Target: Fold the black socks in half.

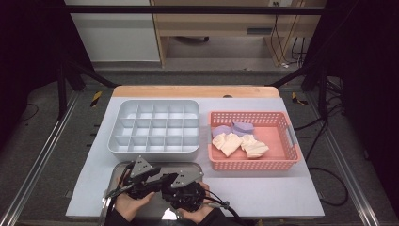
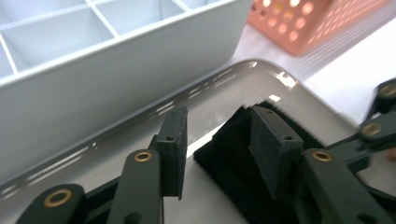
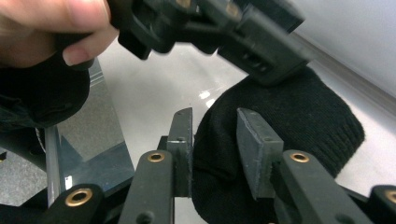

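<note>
Grey floor and dark frame rails surround your white table (image 1: 263,188); both grippers hover over the steel tray (image 1: 117,167). Left gripper (image 2: 217,144): jaws parted around a black knit sock (image 2: 233,172). Right gripper (image 3: 215,149): jaws loosely straddle it, apart.

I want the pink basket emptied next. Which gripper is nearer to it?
Right. The right gripper is over the metal tray, just below the pink basket's near-left corner; the left gripper is further left.
</note>
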Action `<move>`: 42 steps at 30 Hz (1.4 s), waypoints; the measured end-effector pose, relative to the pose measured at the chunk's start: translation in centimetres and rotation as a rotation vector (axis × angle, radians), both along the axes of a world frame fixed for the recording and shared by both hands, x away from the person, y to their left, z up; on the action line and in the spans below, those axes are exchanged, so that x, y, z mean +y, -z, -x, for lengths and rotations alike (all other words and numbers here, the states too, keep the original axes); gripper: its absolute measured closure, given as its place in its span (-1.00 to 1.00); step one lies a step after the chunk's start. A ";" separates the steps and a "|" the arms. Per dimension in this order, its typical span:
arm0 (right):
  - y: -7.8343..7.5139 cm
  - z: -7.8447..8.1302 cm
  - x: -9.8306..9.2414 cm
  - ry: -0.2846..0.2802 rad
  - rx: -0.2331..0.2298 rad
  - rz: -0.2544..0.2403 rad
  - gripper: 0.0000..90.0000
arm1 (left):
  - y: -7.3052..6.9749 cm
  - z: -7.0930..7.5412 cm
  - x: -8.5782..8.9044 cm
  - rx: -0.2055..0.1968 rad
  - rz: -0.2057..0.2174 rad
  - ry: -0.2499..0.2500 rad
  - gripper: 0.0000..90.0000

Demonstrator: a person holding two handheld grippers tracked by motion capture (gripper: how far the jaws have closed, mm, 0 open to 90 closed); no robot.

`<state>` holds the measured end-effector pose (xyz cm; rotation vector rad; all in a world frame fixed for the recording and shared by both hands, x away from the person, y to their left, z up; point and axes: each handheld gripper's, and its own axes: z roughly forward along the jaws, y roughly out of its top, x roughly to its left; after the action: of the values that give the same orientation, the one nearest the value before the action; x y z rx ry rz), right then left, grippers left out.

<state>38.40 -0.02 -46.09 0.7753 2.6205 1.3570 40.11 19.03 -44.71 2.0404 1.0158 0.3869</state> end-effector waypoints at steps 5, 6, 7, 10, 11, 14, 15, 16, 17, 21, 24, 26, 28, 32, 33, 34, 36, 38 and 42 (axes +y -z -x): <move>-0.2 0.1 -0.5 0.010 -0.002 0.021 0.41 | 0.8 0.1 0.4 0.014 -0.018 -0.008 0.23; -0.2 0.1 -0.7 0.016 0.000 0.026 0.42 | 0.8 0.1 0.5 0.017 -0.011 -0.009 0.23; -0.3 0.1 -0.9 0.026 0.000 0.023 0.43 | 0.9 0.2 0.7 0.021 -0.009 -0.009 0.23; -0.5 -0.1 -1.7 0.053 -0.006 0.033 0.44 | 0.9 0.5 1.1 0.030 0.006 -0.023 0.22; -0.5 -0.2 -2.0 0.064 -0.011 0.034 0.44 | 0.9 0.7 1.2 0.033 0.008 -0.024 0.22; -0.7 -0.7 -2.6 0.106 -0.026 0.039 0.42 | 1.0 1.2 1.4 0.040 0.020 -0.037 0.19; -0.8 -0.8 -2.8 0.120 -0.028 0.041 0.41 | 1.0 1.3 1.5 0.041 0.023 -0.039 0.17; -0.8 -0.9 -2.9 0.128 -0.031 0.039 0.40 | 1.1 1.5 1.5 0.043 0.026 -0.042 0.16; -0.9 -0.9 -3.0 0.137 -0.032 0.036 0.39 | 1.1 1.7 1.5 0.045 0.031 -0.047 0.14; -1.7 -0.9 -3.3 0.159 -0.039 -0.009 0.38 | 1.3 2.2 1.7 0.047 0.036 -0.072 0.04; -2.5 -0.8 -3.3 0.175 -0.047 -0.047 0.42 | 1.4 2.5 1.7 0.046 0.034 -0.076 -0.01; -2.6 -0.9 -3.2 0.182 -0.045 -0.046 0.46 | 1.5 2.6 1.6 0.048 0.035 -0.079 -0.03; -2.4 -0.9 -3.0 0.183 -0.034 -0.036 0.49 | 1.6 2.6 1.6 0.050 0.037 -0.081 -0.04; -1.4 -0.8 -2.8 0.172 -0.006 0.014 0.58 | 1.6 2.5 1.7 0.060 0.046 -0.087 -0.11; -1.1 -0.7 -2.7 0.169 -0.001 0.027 0.60 | 1.6 2.4 1.8 0.061 0.050 -0.085 -0.12; -0.9 -0.7 -2.7 0.169 0.004 0.035 0.61 | 1.5 2.4 1.8 0.065 0.062 -0.090 -0.12; -0.7 -0.7 -2.7 0.169 0.008 0.039 0.62 | 1.4 2.2 1.9 0.069 0.089 -0.090 -0.14; -0.9 -0.7 -2.8 0.166 0.011 0.036 0.62 | 1.5 2.1 1.8 0.076 0.098 -0.082 -0.14; -1.7 -0.9 -3.2 0.173 0.010 -0.003 0.69 | 1.7 2.2 1.8 0.080 0.094 -0.074 -0.13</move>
<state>39.29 -3.18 -44.38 0.9850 2.4913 1.3140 37.93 20.83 -46.43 1.9517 1.1397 0.2926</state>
